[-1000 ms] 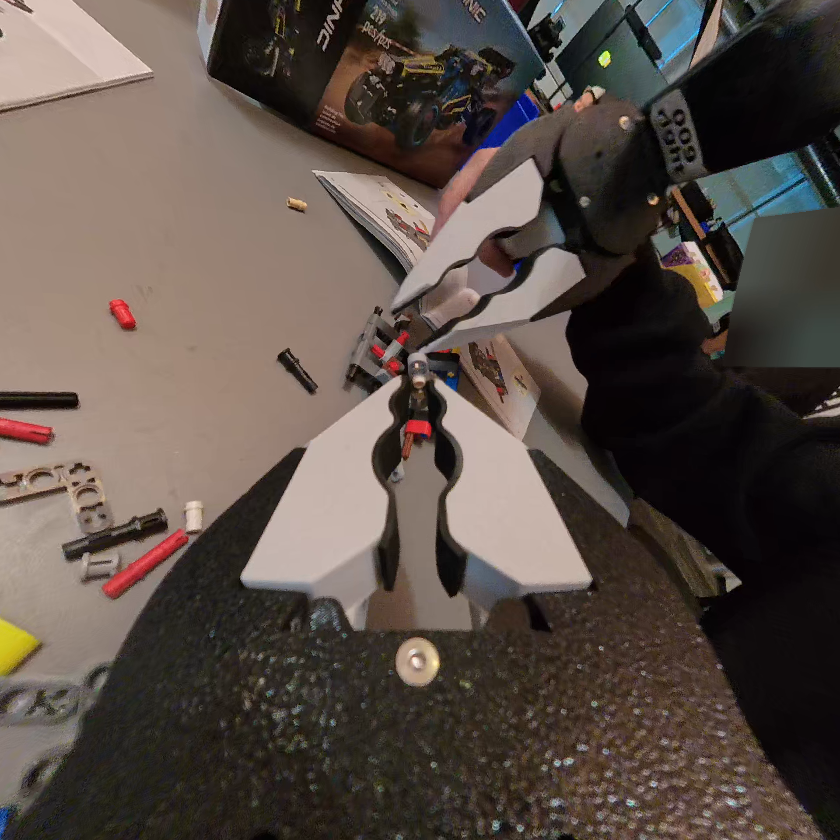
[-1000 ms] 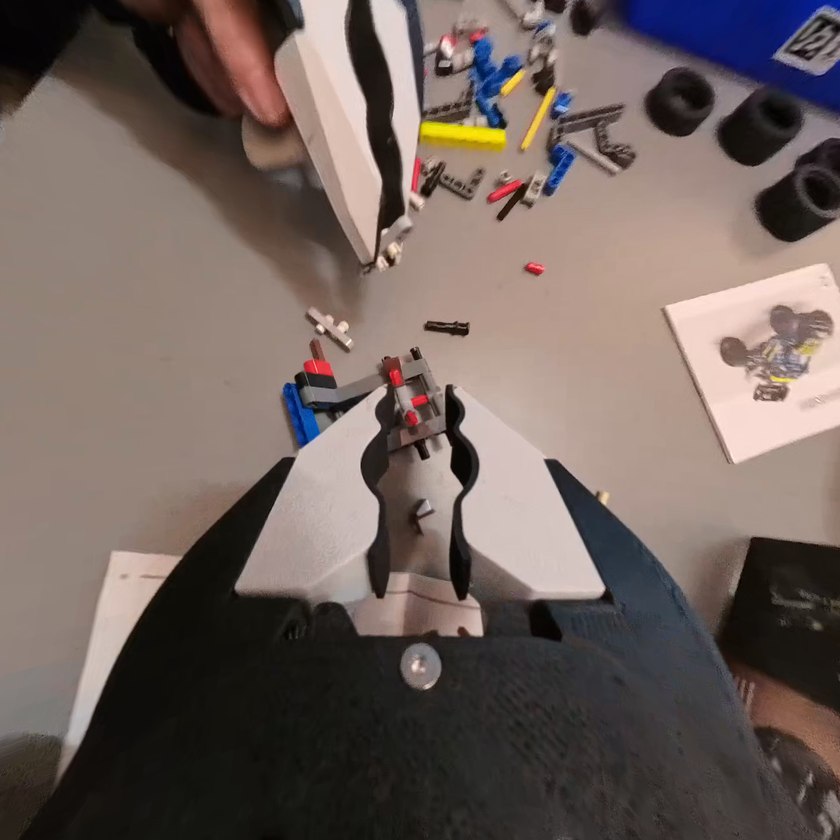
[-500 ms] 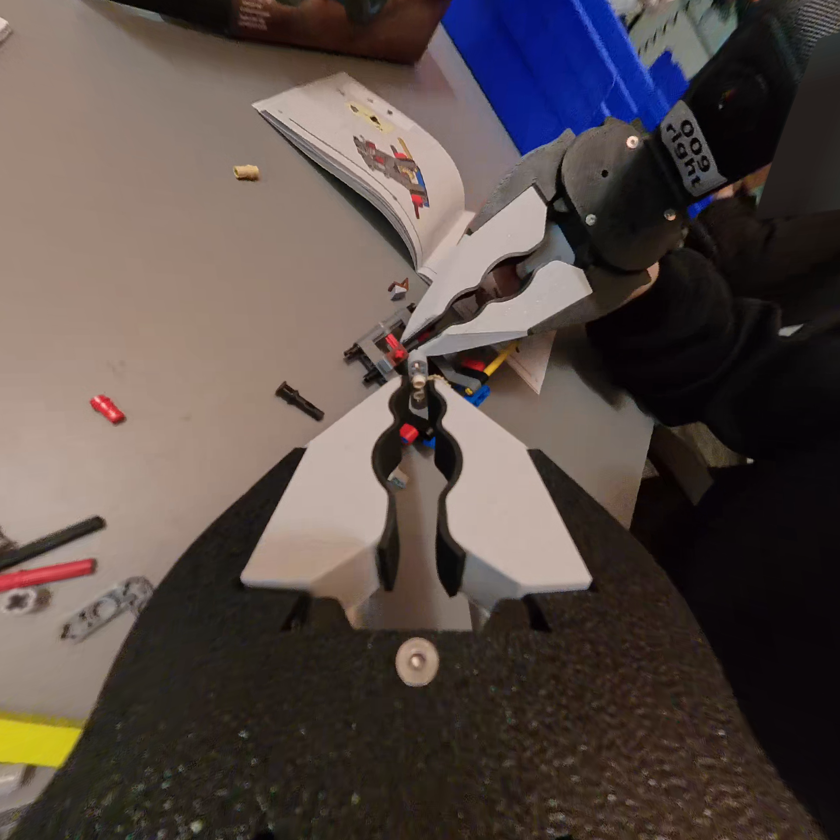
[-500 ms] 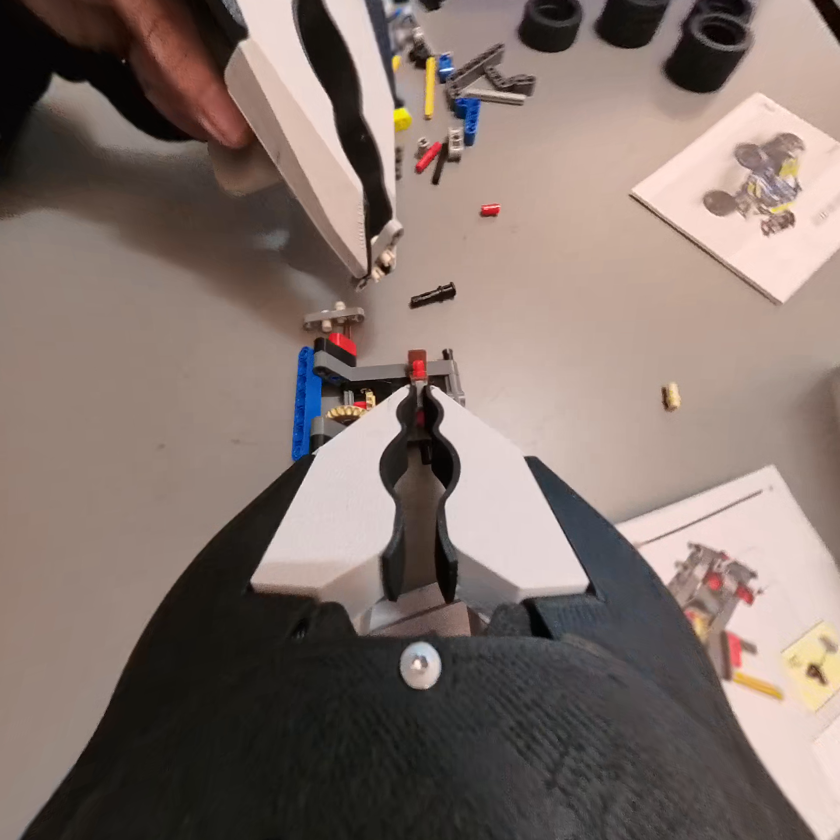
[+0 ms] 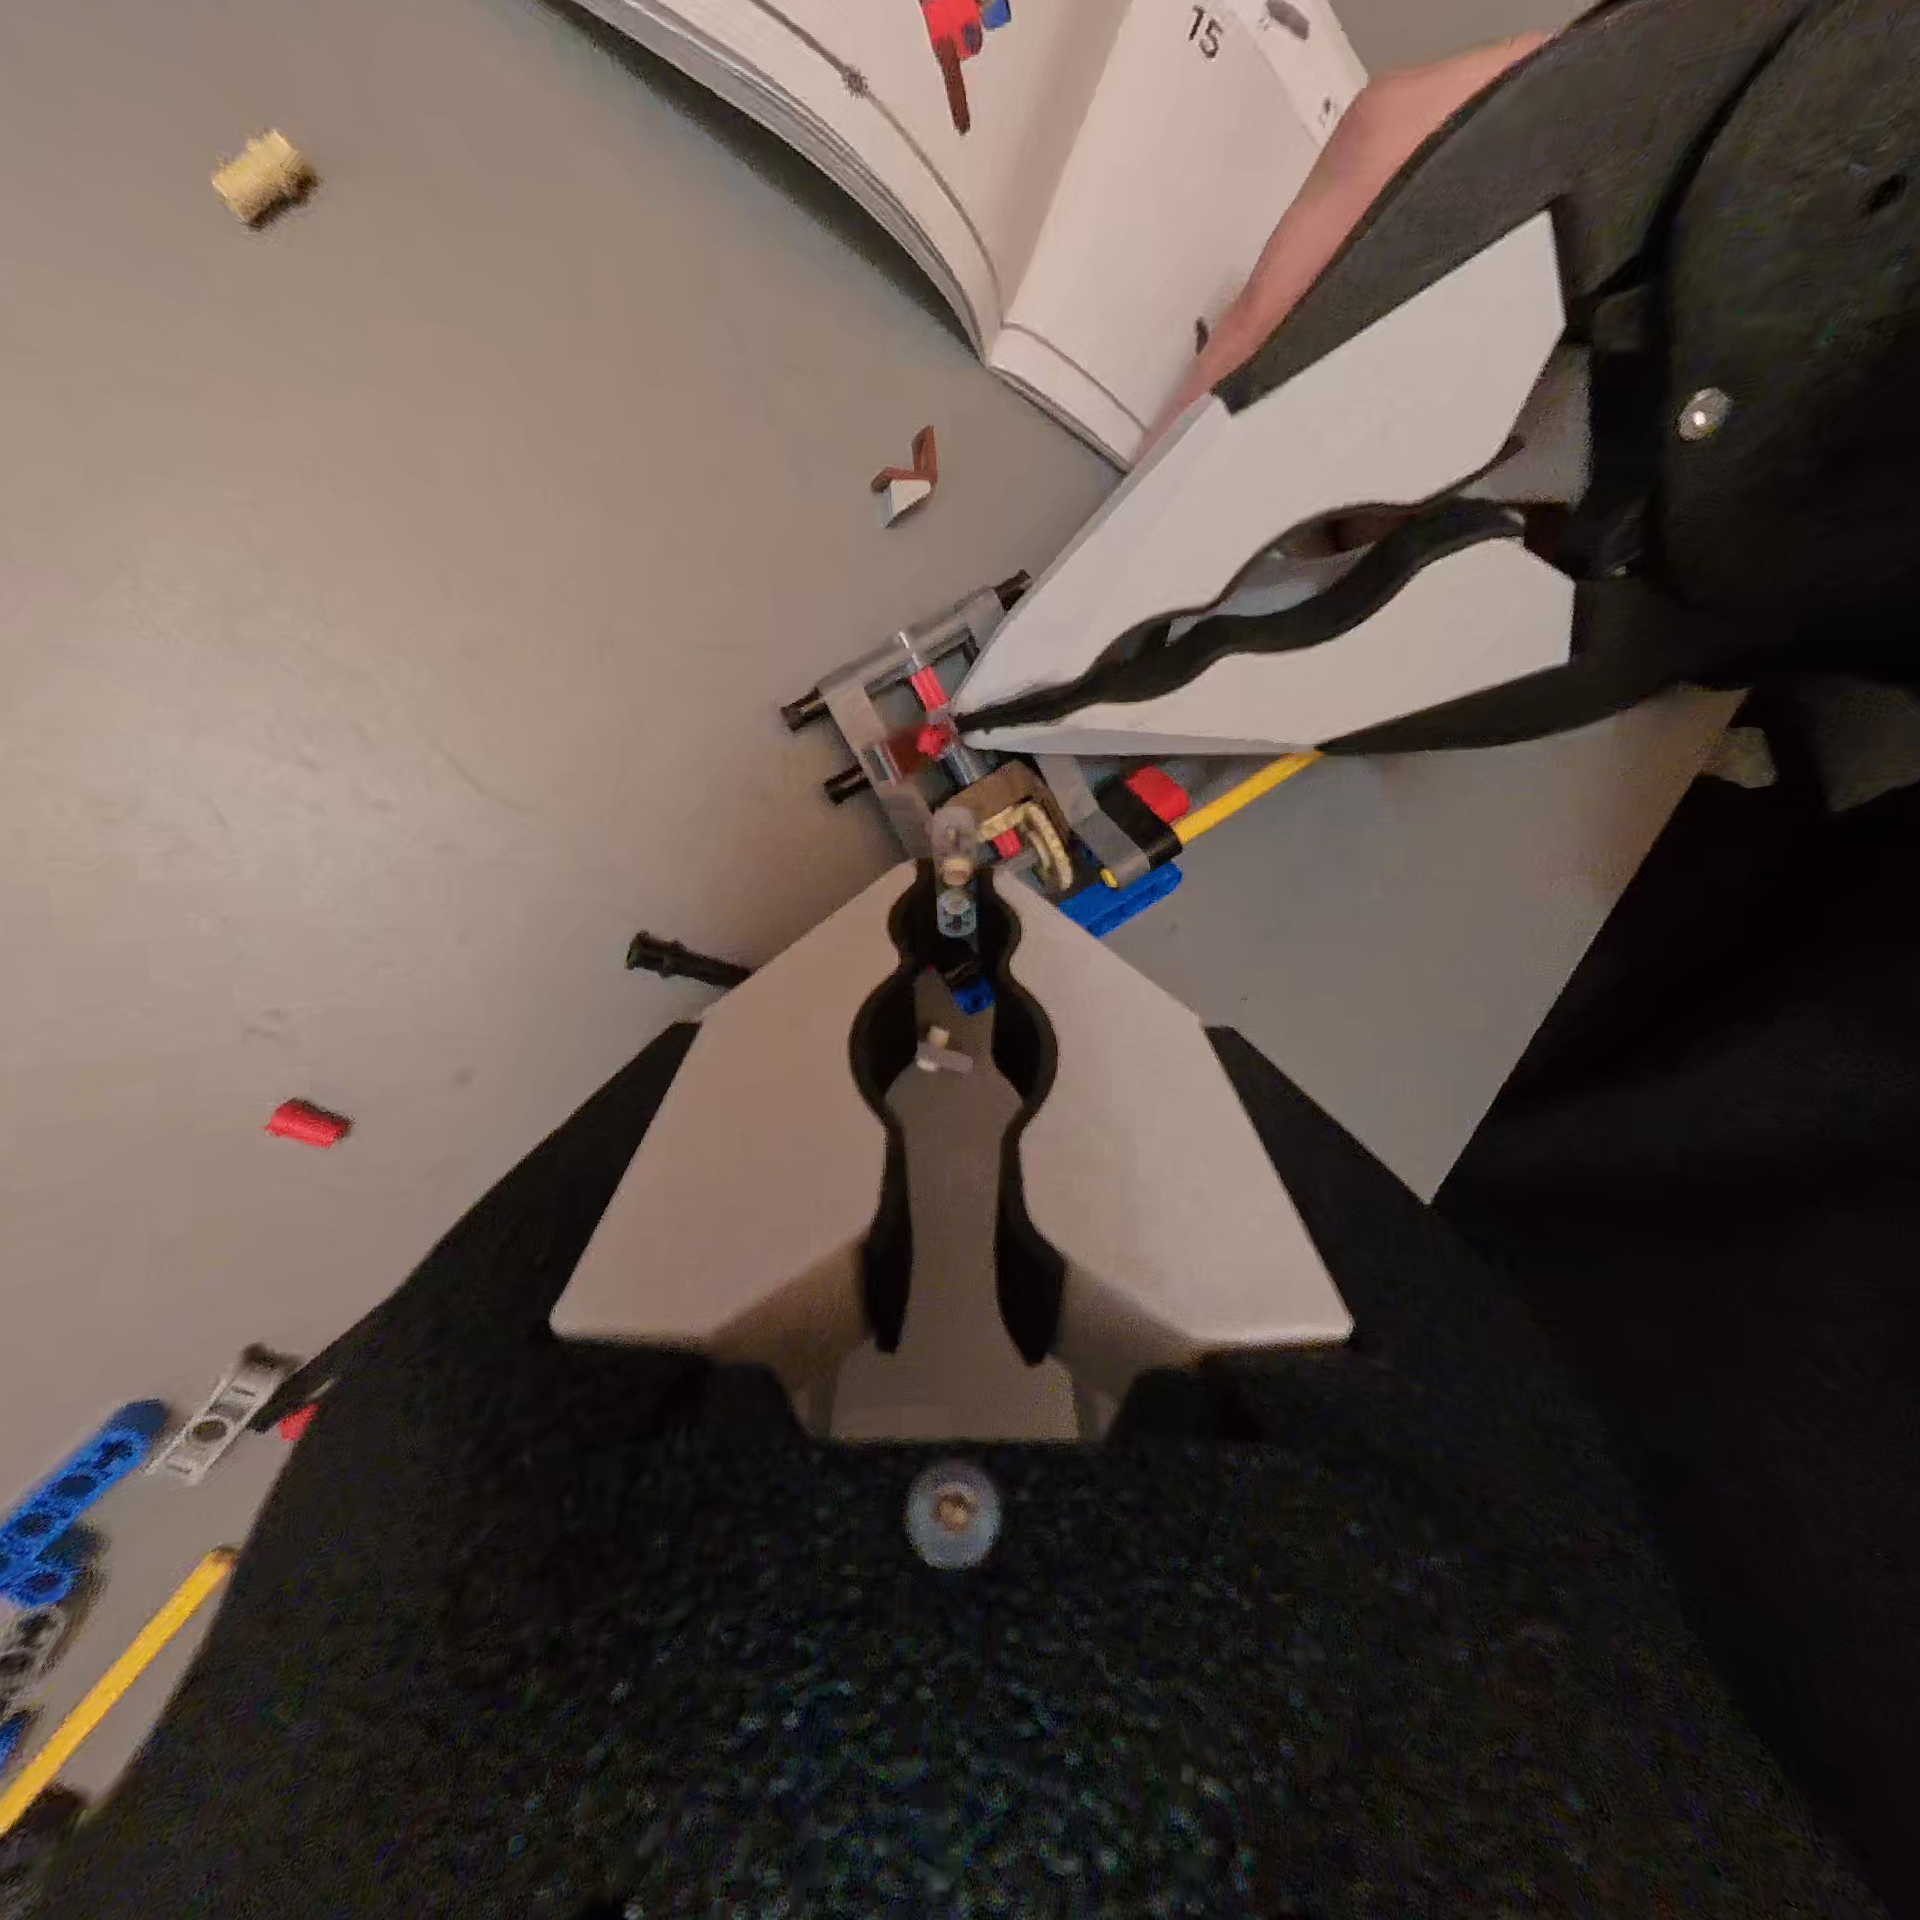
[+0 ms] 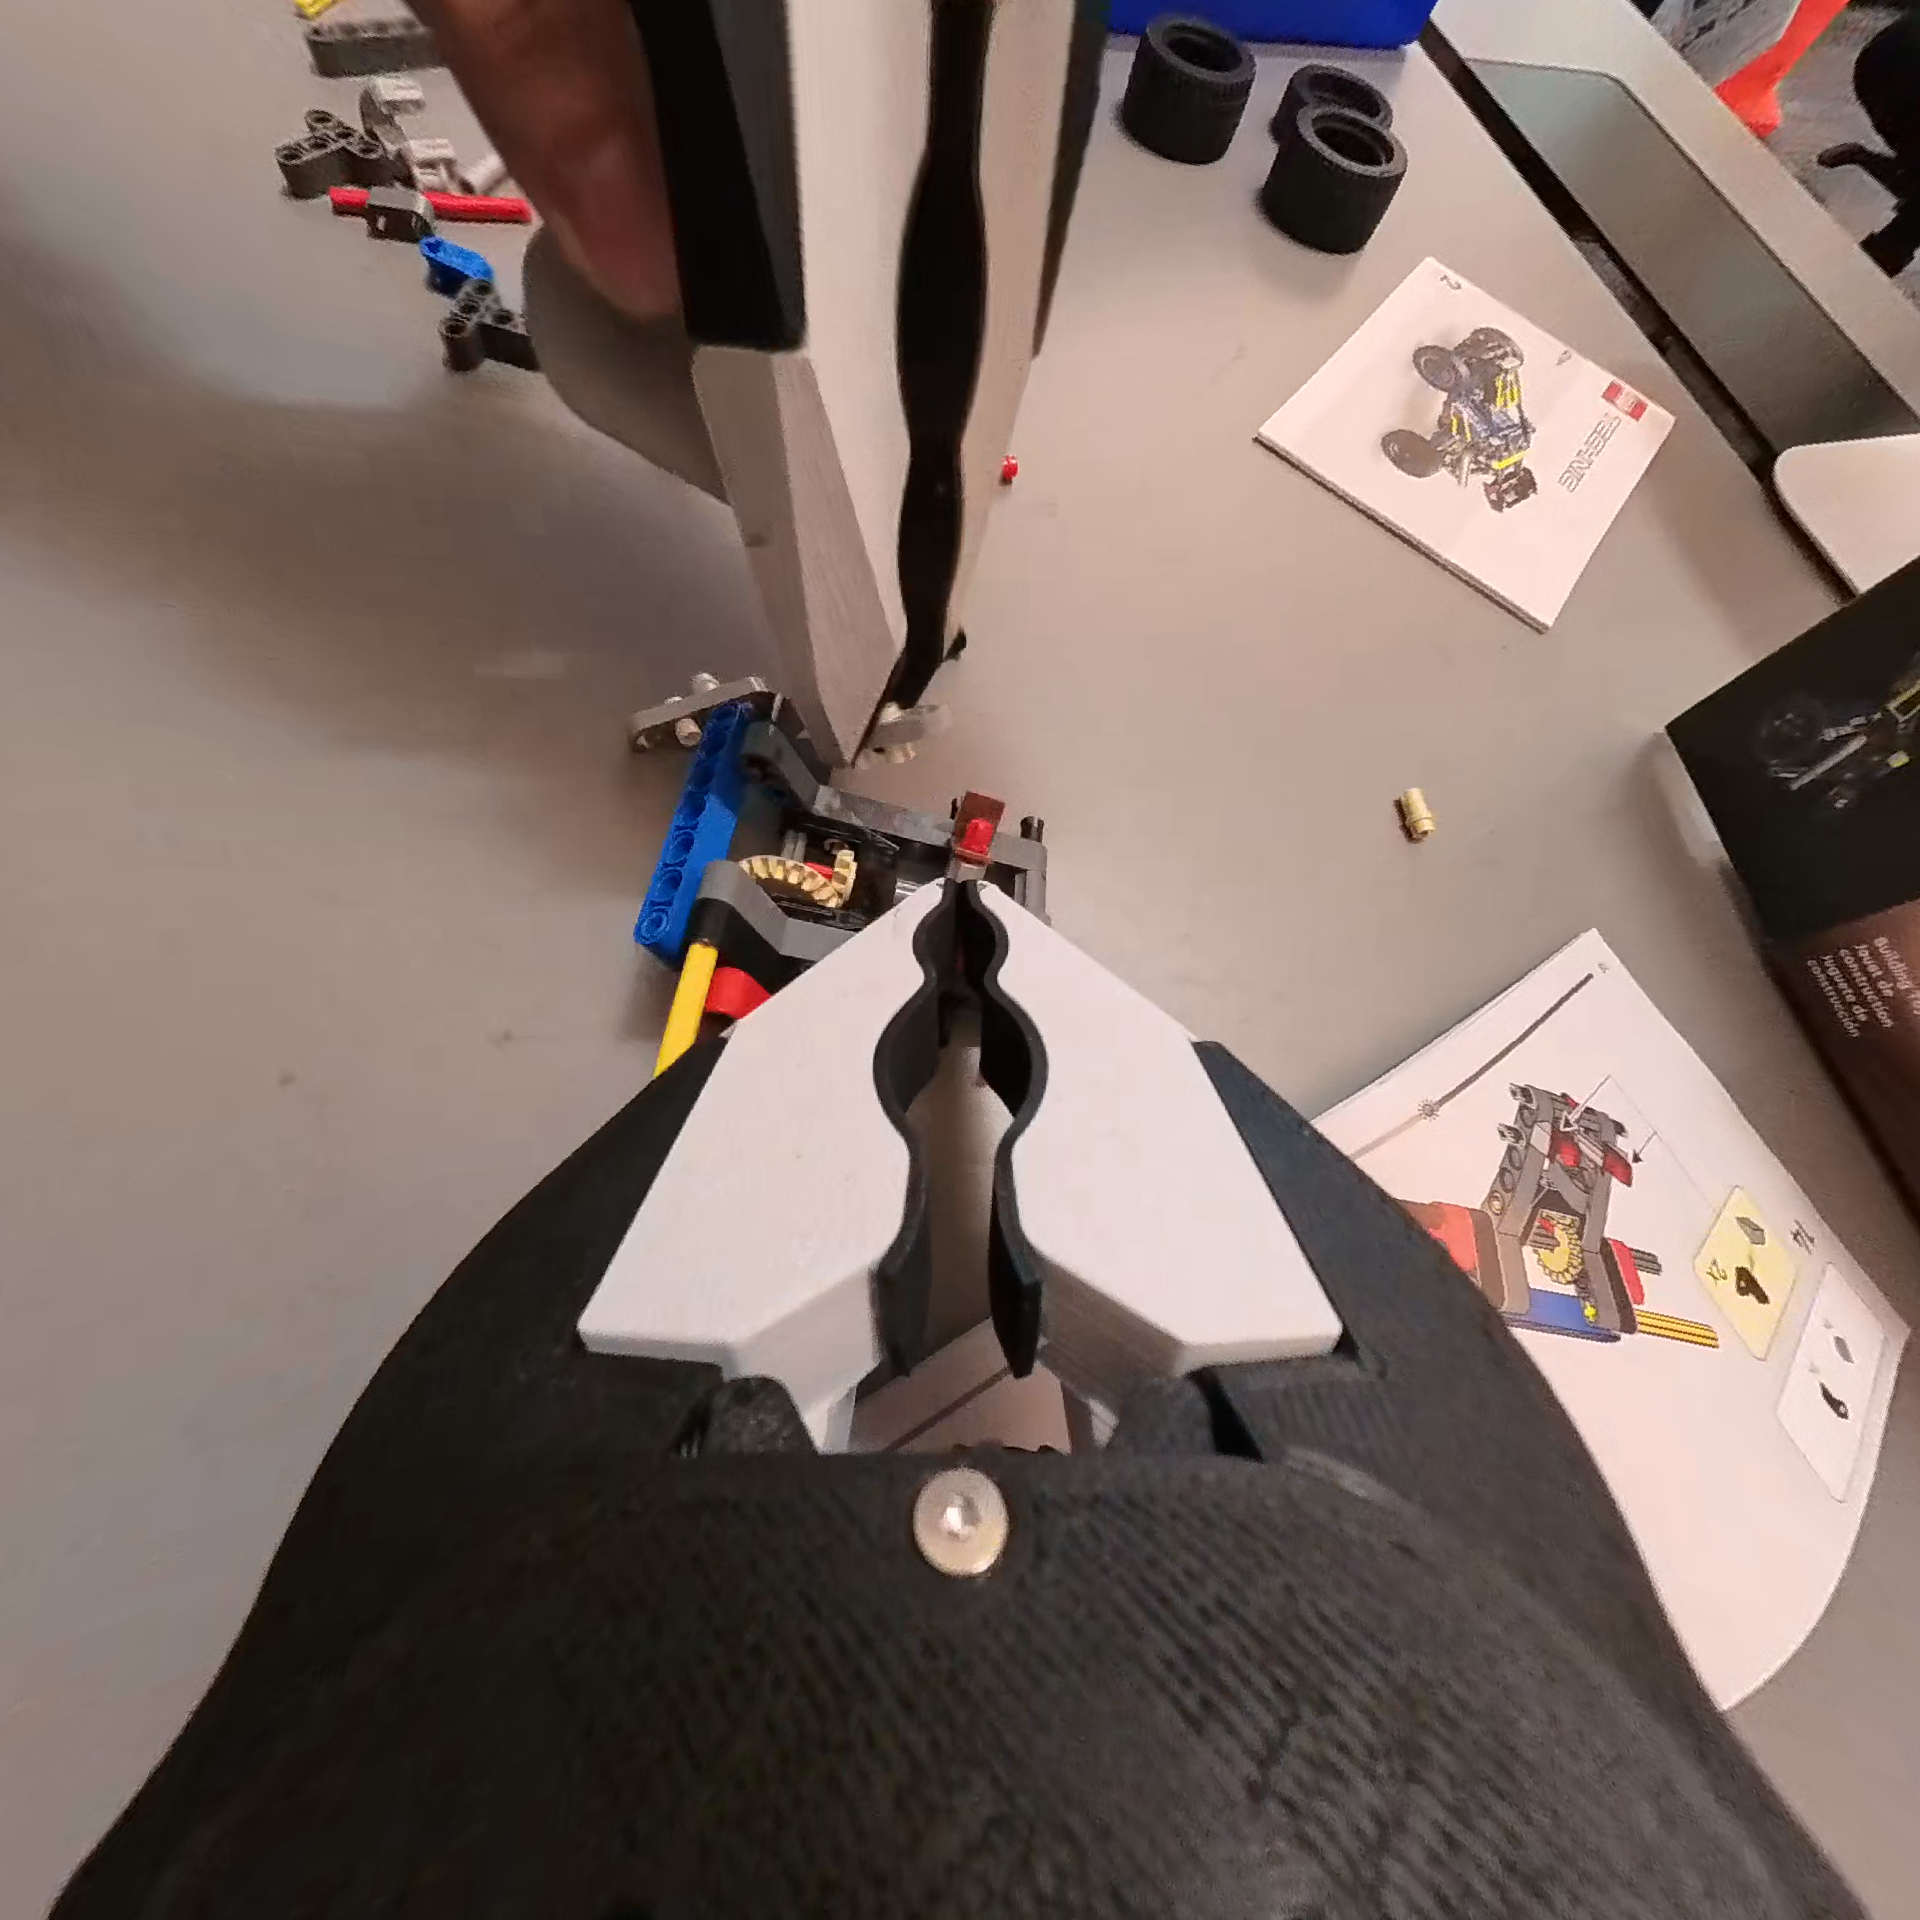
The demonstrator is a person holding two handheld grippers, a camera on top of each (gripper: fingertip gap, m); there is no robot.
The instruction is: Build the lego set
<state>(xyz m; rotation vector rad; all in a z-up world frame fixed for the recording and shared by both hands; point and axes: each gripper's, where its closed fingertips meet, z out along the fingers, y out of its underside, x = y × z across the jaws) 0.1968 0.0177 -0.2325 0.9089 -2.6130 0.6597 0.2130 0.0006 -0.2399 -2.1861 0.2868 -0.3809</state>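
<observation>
A part-built lego assembly (image 6: 831, 883) lies on the grey table, with a blue beam (image 6: 691, 831), a tan gear (image 6: 800, 878), a yellow axle (image 6: 686, 997) and a grey frame with red pins. My right gripper (image 6: 961, 891) is shut on the frame's near end, just below a red pin (image 6: 977, 831). My left gripper (image 5: 954, 873) is shut on a small light grey connector (image 5: 954, 840) and holds it right at the assembly (image 5: 977, 769), beside the gear. In the right wrist view the left gripper (image 6: 906, 717) comes down from above. In the left wrist view the right gripper (image 5: 956, 722) enters from the right.
An open instruction booklet (image 6: 1662, 1299) lies at the right, a second booklet (image 6: 1465, 436) and the set's box (image 6: 1818, 779) beyond it. Black tyres (image 6: 1335, 171) stand at the back. Loose pieces (image 6: 416, 197) lie back left. A tan bush (image 6: 1415, 814), red pin (image 5: 307, 1124) and black pin (image 5: 675, 956) lie nearby. Left and right tips are no more than a few centimetres apart. The tan bush (image 6: 1415, 814) is about 12 centimetres from my right fingertips. The left camera catches it too, in the left wrist view (image 5: 259, 179).
My right gripper closed on the assembly's frame, which it only straddled a second ago. My left gripper came down close to the assembly with its small grey piece.
</observation>
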